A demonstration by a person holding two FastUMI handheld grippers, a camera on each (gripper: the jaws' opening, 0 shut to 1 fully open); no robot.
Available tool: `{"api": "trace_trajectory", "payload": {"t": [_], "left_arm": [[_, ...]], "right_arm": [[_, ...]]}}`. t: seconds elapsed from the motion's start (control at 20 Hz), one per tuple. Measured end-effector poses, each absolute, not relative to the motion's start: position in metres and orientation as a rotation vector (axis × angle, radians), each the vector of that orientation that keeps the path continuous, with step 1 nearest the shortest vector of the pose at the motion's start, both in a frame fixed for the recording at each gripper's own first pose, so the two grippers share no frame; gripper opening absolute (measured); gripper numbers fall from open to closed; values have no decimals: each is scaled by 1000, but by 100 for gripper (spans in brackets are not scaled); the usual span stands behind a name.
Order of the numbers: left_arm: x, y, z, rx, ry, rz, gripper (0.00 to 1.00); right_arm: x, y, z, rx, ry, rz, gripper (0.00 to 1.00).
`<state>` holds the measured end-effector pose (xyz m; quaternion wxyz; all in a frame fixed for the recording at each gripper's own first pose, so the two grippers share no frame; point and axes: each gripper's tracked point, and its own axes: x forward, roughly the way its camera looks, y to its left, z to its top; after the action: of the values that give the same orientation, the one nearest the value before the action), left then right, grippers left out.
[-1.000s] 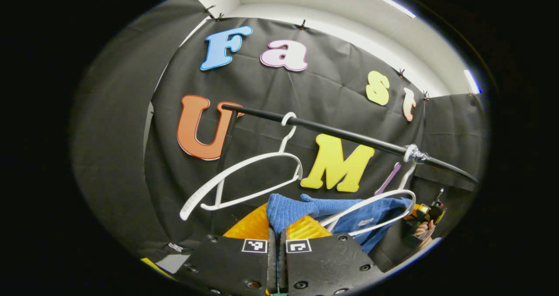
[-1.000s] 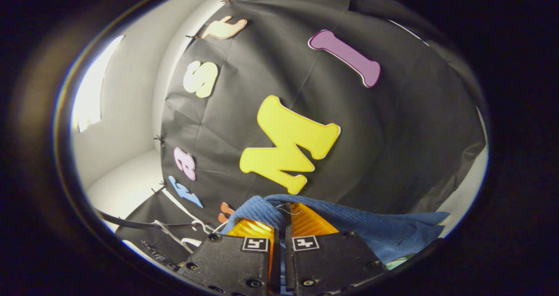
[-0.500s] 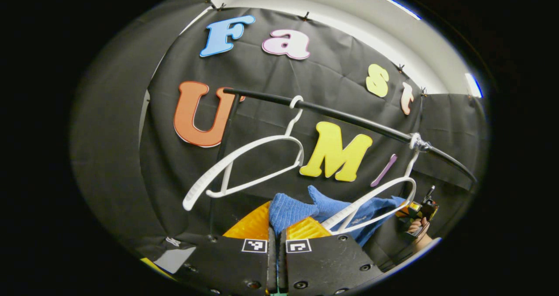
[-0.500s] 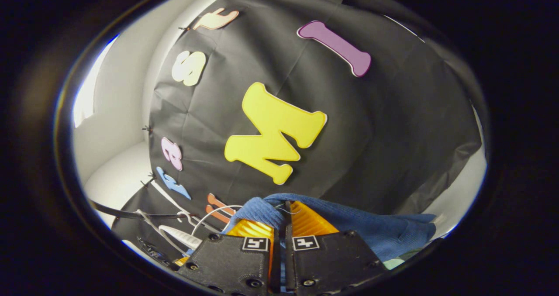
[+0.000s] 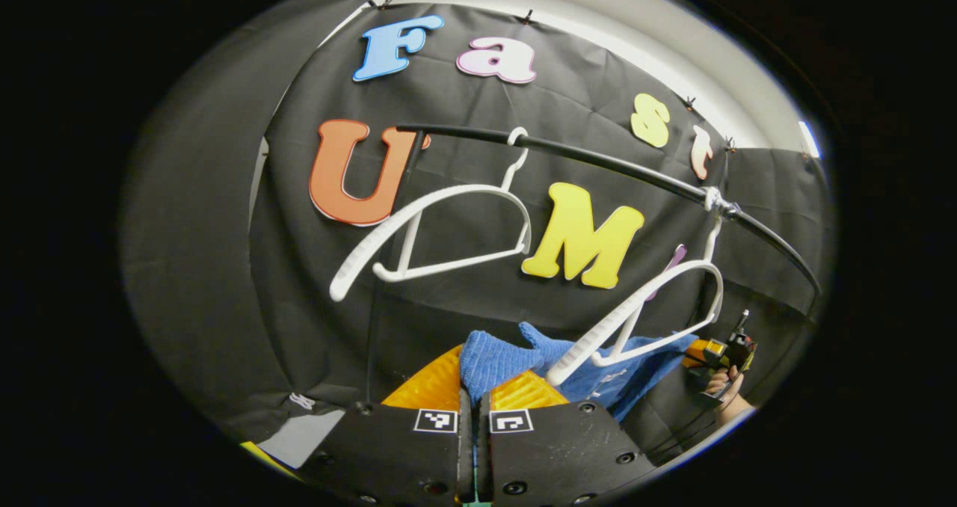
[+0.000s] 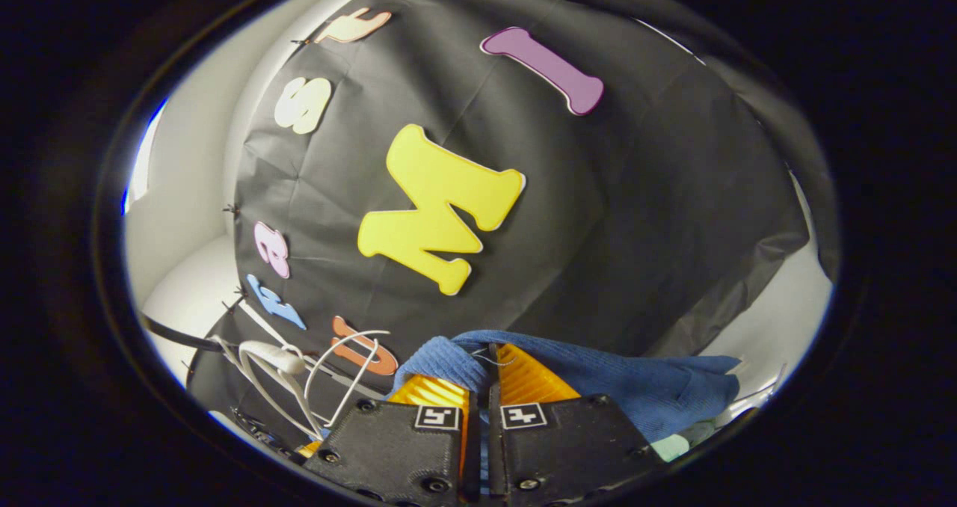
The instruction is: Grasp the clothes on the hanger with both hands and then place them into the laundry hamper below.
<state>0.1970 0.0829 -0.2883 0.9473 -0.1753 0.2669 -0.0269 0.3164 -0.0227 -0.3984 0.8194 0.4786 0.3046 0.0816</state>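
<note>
1. In the left gripper view, the left gripper (image 5: 474, 387) is pinching a fold of the blue knitted cloth garment (image 5: 497, 357) between its two closed fingers, at the bottom middle
2. The garment is stretching from those fingers off to the right, passing behind the lower bar of a white plastic hanger (image 5: 649, 320) and hanging below it
3. That hanger is hanging by its hook from a black metal rail (image 5: 598, 164), and a second white plastic hanger (image 5: 441, 230) is hanging bare farther left on the same rail
4. At the far right, a hand (image 5: 721, 387) is holding the right gripper (image 5: 718, 354) at the garment's other end; from here I cannot tell how its jaws are standing
5. In the right gripper view, the right gripper (image 6: 482, 383) is clamping the blue garment (image 6: 643, 387) between both fingers, the cloth bunching over the fingertips and trailing away to the right
6. The two white hangers (image 6: 284, 376) are showing at lower left, with the black rail (image 6: 176, 335) beside them
</note>
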Motion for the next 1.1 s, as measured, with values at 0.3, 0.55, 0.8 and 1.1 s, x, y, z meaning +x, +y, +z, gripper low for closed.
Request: {"api": "trace_trajectory", "payload": {"t": [0.3, 0.55, 0.8, 1.1], "left_arm": [[158, 69, -308, -392, 583, -52, 2], [130, 56, -315, -391, 605, -66, 2], [110, 24, -305, -345, 587, -145, 2], [88, -27, -291, -306, 577, -266, 2]], "right_arm": [[267, -10, -425, 1008, 730, 141, 7], [224, 18, -433, 993, 795, 159, 7], [179, 55, -429, 999, 848, 216, 7], [132, 104, -411, 979, 888, 305, 7]]}}
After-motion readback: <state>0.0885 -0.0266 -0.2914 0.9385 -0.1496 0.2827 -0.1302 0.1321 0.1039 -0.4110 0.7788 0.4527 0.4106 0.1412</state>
